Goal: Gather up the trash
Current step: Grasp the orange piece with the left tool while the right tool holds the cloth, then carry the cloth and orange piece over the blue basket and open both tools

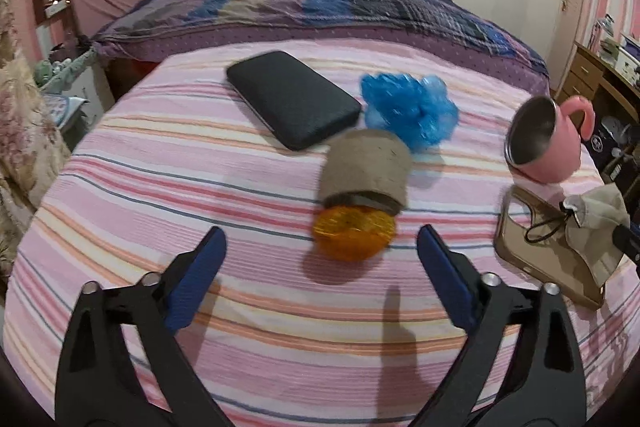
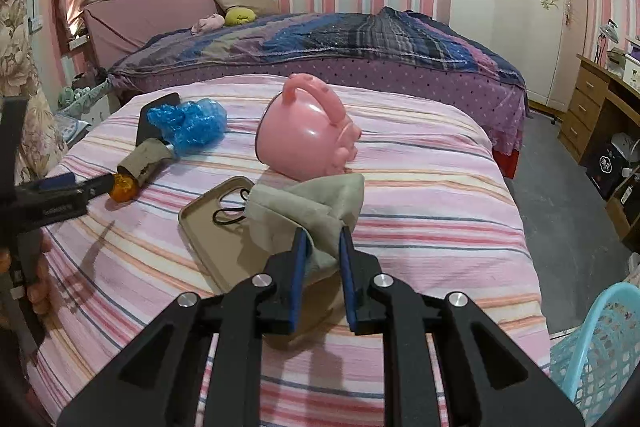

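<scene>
Left tongs spread wide, hovering above the striped sheet, holding nothing; blue pads either side of the orange wrapper; not touching it as far as the left wrist view shows; orange wrapper lies on the sheet, touching the near end of the cardboard tube; tube lies on its side, far end just beside the crumpled blue plastic bag; black flat case to the left of the bag, near the tube; pink mug tipped on its side at the right, steel inside facing the camera, well apart from the tube; tan phone case flat on the sheet near the mug, with a black cord over it.

Right tongs pinch the beige cloth pouch, pads narrow on the fabric's near corner; pouch lies partly over the phone case and reaches to the mug's base; in the right wrist view the left tongs come in from the left edge, tip close to the orange wrapper; turquoise mesh basket at the lower right, off the bed's edge; dark patterned quilt behind the sheet; wooden drawers by the right wall.
</scene>
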`<state>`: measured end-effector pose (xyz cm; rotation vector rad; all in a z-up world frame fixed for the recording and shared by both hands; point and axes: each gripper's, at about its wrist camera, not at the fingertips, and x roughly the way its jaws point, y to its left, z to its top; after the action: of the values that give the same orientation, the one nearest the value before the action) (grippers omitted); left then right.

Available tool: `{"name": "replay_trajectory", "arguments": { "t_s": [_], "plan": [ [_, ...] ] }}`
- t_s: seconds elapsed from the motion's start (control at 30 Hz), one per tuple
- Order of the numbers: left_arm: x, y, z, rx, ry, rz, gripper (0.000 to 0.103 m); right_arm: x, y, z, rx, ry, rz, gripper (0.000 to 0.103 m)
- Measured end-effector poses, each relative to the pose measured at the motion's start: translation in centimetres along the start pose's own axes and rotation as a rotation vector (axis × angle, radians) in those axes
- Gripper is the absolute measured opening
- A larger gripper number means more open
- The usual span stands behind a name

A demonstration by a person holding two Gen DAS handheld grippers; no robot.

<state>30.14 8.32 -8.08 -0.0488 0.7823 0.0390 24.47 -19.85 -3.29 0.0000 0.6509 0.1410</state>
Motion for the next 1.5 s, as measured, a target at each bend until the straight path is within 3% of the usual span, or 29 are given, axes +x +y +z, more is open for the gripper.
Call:
{"name": "replay_trajectory", "arguments": {
  "t_s": [0.17,0.27,0.43,0.73,1.13,1.5],
  "plan": [
    [1.2,0.1,0.0,-0.023,0.055,-0.050,0.057,0.3,-0.5,-1.1,-0.022,-0.001,0.004,0.017],
    [1.1,0.4,-0.1,-0.037,0.049,-0.090,0.039,0.5,-0.1,-1.6,-0.022,-0.004,0.006,0.017],
    [0.2,0.9,-0.4,-0.053,0.038,-0.111,0.031,-0.1,0.3,-1.8,-0.018,-0.020,0.004,0.017],
    [-3.4,0.6,-1.0,-0.052,-0.013,-0.106,0.029,-3.0,-1.1,-2.7,0.003,-0.069,-0.019,0.017],
    [-6.6,-4.7,-3.2,0.036,-0.046,-0.122,0.029,-5.5,-3.1,-3.5,0.041,-0.086,-0.018,0.017],
    [-10.6,-11.3,-6.3,0.073,-0.076,-0.189,0.029,-11.0,-8.1,-5.9,0.095,-0.112,-0.119,0.017]
  ]
}}
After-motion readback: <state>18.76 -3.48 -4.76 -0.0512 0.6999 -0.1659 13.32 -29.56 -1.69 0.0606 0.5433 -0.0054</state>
